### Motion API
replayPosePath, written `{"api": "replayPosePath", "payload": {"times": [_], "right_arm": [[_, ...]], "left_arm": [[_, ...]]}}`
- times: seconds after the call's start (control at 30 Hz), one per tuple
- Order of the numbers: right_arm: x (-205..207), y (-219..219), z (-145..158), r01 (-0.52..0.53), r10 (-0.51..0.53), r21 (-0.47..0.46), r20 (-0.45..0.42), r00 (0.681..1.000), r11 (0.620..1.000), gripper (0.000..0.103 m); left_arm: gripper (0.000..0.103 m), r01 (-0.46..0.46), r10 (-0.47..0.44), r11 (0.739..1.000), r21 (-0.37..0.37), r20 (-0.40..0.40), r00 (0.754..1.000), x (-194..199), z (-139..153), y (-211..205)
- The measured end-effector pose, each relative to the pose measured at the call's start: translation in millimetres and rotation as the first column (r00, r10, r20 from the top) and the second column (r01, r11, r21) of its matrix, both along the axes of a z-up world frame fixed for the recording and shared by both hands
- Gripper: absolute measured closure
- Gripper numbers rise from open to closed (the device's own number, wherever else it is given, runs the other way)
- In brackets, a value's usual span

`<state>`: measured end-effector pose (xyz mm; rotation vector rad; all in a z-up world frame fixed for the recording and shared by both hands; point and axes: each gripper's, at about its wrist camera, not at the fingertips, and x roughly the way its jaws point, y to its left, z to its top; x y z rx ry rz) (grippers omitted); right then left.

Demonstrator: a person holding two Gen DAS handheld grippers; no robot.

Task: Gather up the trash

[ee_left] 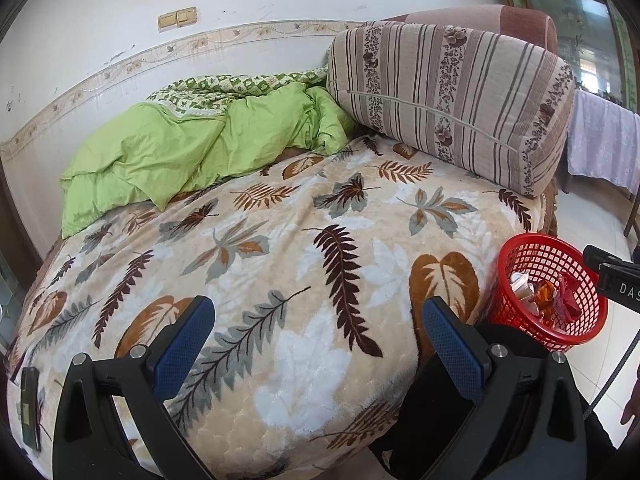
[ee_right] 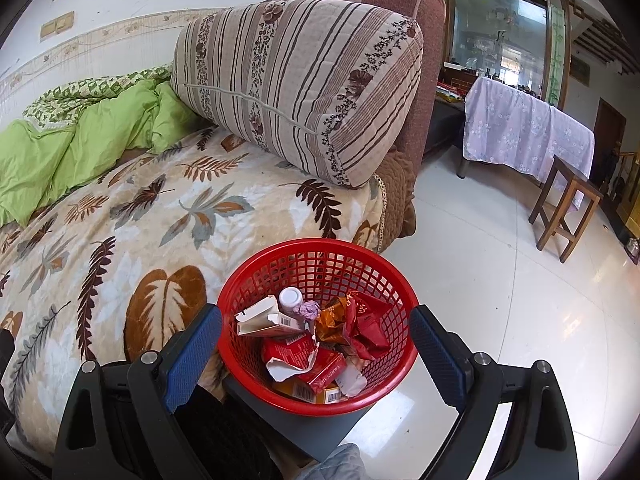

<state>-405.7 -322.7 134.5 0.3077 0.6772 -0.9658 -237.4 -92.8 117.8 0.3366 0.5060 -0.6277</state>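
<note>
While both your grippers hang empty with their fingers spread wide, the trash sits gathered in the red basket (ee_right: 318, 328), which stands on a dark grey stool (ee_right: 304, 424) off the near right corner of the bed (ee_right: 192, 216), just beside the hanging edge of the blanket. Your right gripper (ee_right: 316, 356) looks straight down into it, jaws apart on either side of the rim but, as far as you can judge, above it and not touching; your left gripper (ee_left: 318, 348) hovers over the near edge of the bed, nothing between its blue ribbed pads (ee_left: 184, 344), and you see the basket (ee_left: 548, 292) off to its right. Expect every piece inside to be light and easily crushed: torn red cartons (ee_right: 304, 360) with ragged white edges, an opened white box (ee_right: 260, 318), crinkled red and amber wrappers (ee_right: 352, 322) that will slip and spring, a small white bottle (ee_right: 290, 300) that is smooth, round and likely to roll, and a soft purple wad (ee_right: 306, 311). If you must lift one, pinch a carton across its flat faces or a wrapper at a bunched fold. The basket itself is thin plastic lattice, stiff at the rolled rim and probably flexible in the wall, so take it at the rim. No loose litter shows on the plush leaf-print blanket (ee_left: 280, 240); a dark flat object (ee_left: 30, 412) lies at its near left corner, and I can't tell what it is.
</note>
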Motion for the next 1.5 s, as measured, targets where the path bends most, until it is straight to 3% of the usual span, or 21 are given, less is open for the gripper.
{"api": "replayPosePath", "payload": {"times": [1.5], "right_arm": [[0.3,-1.7,-5.9,-0.003,0.003,0.019,-0.005,1.000,1.000,0.007]], "left_arm": [[0.000,-0.004,0.004,1.000,0.001,-0.003,1.000,-3.3,-0.6,-2.6]]}}
